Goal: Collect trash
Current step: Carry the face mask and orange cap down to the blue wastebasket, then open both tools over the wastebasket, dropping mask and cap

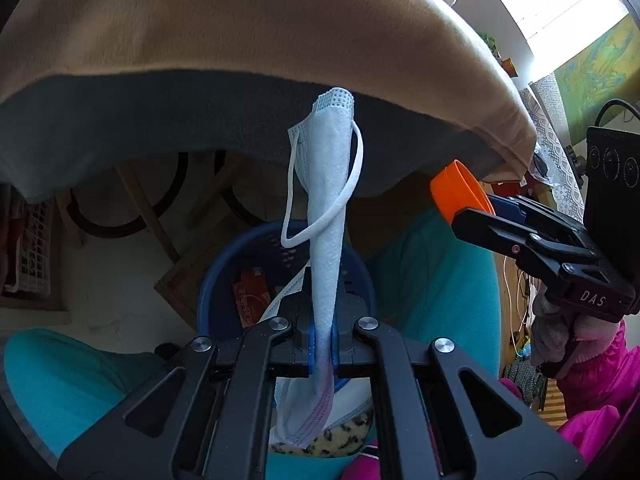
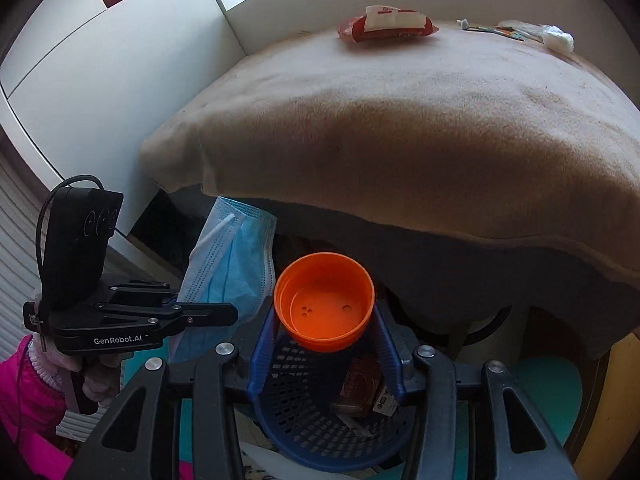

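Below blanketed table [image 2: 400, 128], hovering over blue basket [image 2: 320, 432]: left gripper [image 1: 323, 344] pinching face mask [image 1: 326, 200], right gripper [image 2: 324, 344] clasping orange cap [image 2: 324, 304], awaiting dropping.

Both grippers are matte black plastic with angular, cut-out linkage arms pinned by round silver screws. The left gripper [image 1: 323, 344] has blue pads [image 1: 313, 346] on its fingers; seen from the other side [image 2: 224, 314] its flank reads "GenRobot.AI" in white, and a small red dot sits near the tip. A black box [image 2: 78, 240] with three rings outlined on its face rises from it, a thin black cable [image 2: 44, 216] looping off its top. The right gripper [image 2: 325, 344] has ribbed blue fingers [image 2: 262, 354]; its side [image 1: 520, 236] carries "DAS" in white. The person wears pale pink knit gloves [image 2: 98, 380], a bright magenta sleeve [image 2: 24, 396] and teal trousers [image 1: 60, 380].
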